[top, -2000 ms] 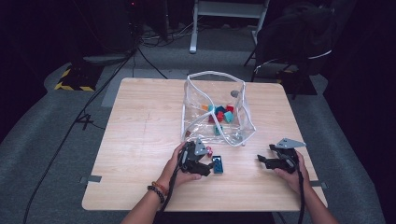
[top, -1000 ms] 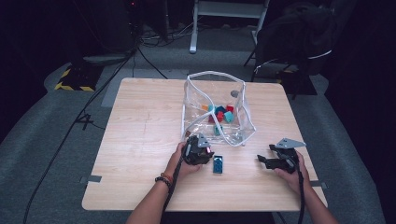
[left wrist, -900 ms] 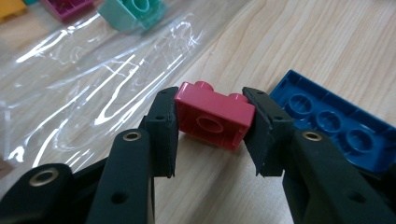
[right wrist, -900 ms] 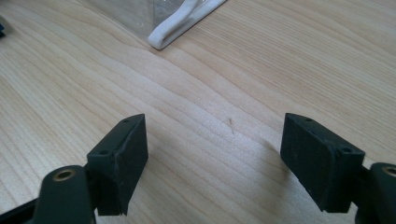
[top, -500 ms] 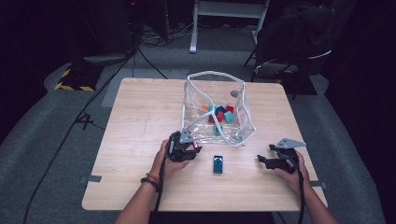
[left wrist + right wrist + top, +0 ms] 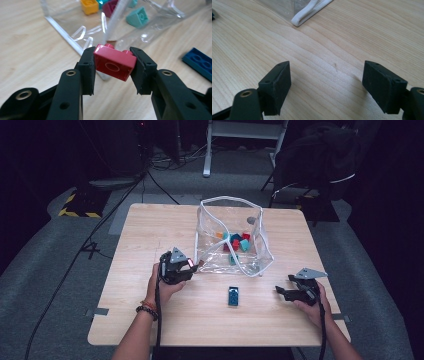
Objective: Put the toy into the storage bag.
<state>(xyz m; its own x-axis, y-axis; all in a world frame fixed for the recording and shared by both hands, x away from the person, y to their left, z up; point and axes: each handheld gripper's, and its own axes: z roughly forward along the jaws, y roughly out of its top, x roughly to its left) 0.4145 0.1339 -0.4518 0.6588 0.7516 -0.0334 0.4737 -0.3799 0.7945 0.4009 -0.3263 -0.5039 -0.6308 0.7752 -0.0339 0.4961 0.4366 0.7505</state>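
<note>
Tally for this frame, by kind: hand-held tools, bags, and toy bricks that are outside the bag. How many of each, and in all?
Tools: 2, the left tool and the right tool
Clear bag: 1
Bricks outside the bag: 2, a red brick clamped in the left tool and a blue brick lying on the table
Total: 5

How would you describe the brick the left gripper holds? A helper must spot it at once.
Find the clear plastic bag at the middle of the wooden table. At its near left corner the left gripper is clamped on a red brick. It is off the table, unlike the blue brick lying flat nearby and the bricks inside the bag.
</note>
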